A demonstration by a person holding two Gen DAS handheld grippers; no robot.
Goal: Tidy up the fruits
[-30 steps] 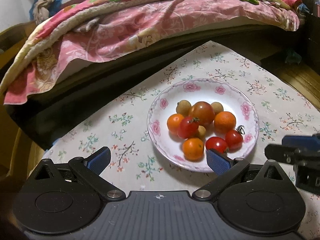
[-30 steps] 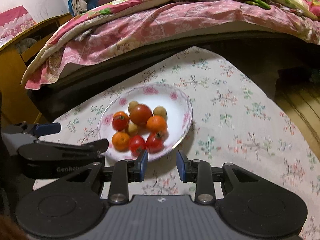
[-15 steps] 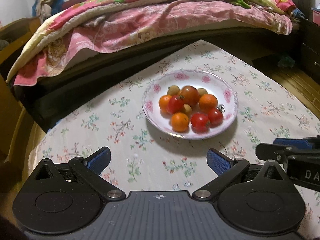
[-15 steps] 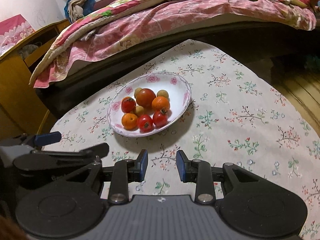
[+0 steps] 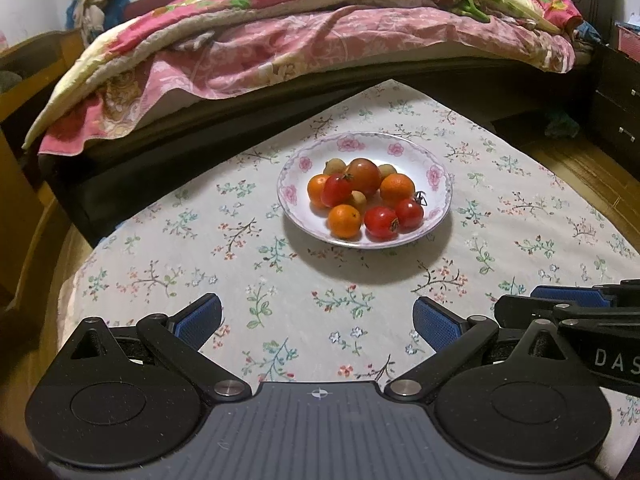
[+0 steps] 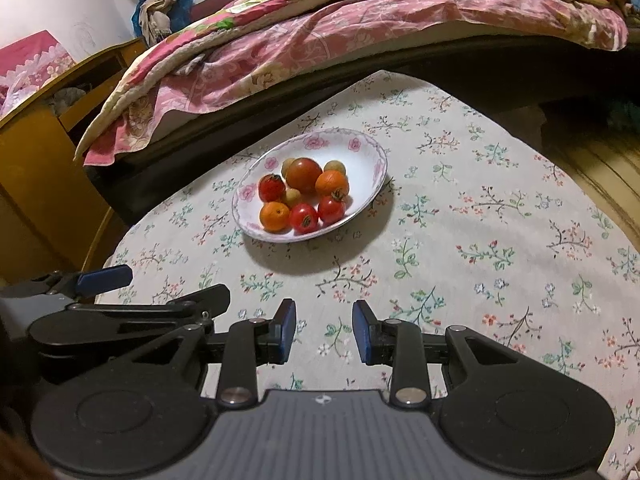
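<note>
A white plate with pink flowers on its rim [image 5: 434,178] [image 6: 374,160] stands on the floral tablecloth. It holds several fruits: red tomatoes [image 5: 380,222] [image 6: 304,218], orange mandarins [image 5: 344,221] [image 6: 274,216], one large reddish tomato [image 5: 363,176] [image 6: 304,175] and small tan round fruits [image 5: 331,167]. My left gripper [image 5: 318,320] is wide open and empty, well back from the plate. My right gripper [image 6: 325,330] is open with a narrower gap, also empty, nearer than the plate and to its right. Each gripper shows at the other view's edge.
The table [image 5: 260,264] is covered with a floral cloth. Behind it runs a dark bed frame [image 5: 224,136] with a pink quilt [image 5: 320,40] hanging over the edge. A yellow wooden cabinet [image 6: 36,168] stands at left, drawers [image 5: 616,108] at right.
Both grippers have pulled back and away from the plate, which now looks smaller and farther. Neither gripper's opening has changed, and the fruits lie as before.
</note>
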